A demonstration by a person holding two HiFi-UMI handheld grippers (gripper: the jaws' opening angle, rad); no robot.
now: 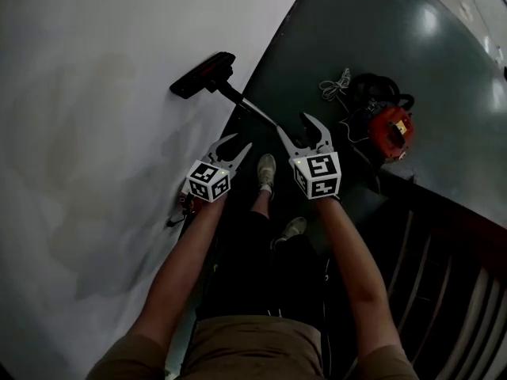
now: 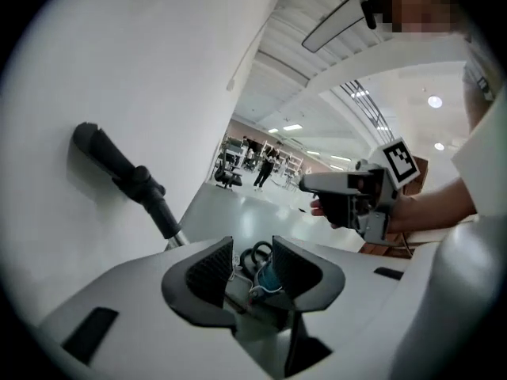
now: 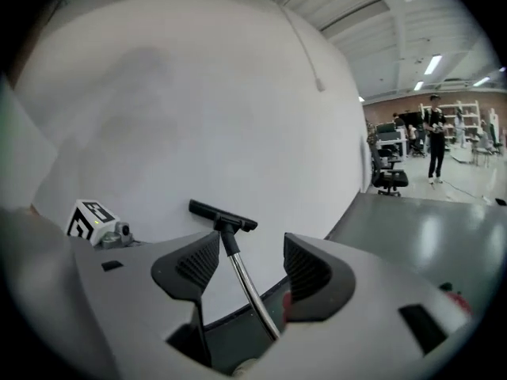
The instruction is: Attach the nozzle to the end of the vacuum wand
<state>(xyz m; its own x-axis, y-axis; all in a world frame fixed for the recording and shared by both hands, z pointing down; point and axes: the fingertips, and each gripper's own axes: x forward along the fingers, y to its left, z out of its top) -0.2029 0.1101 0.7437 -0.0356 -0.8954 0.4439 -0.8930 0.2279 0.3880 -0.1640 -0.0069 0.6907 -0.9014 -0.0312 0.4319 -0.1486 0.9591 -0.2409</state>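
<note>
The black nozzle [image 1: 202, 75] sits on the end of the chrome wand [image 1: 255, 111], its head against the white wall [image 1: 95, 133]. My left gripper [image 1: 235, 142] hovers near the wand's lower part, its jaws a little apart with nothing between them [image 2: 252, 252]. In the left gripper view the nozzle [image 2: 111, 161] is up at the left. My right gripper [image 1: 292, 123] hangs just right of the wand, open wide. In the right gripper view [image 3: 249, 252] the wand [image 3: 245, 283] runs up between the jaws to the nozzle [image 3: 223, 214], and the pads do not touch it.
A red vacuum body [image 1: 388, 129] with a black hose and a white cord [image 1: 337, 85] lies on the dark floor at the right. The person's feet [image 1: 267, 171] stand below the grippers. Dark slats [image 1: 444, 275] fill the lower right. An office chair [image 3: 388, 176] and people stand far off.
</note>
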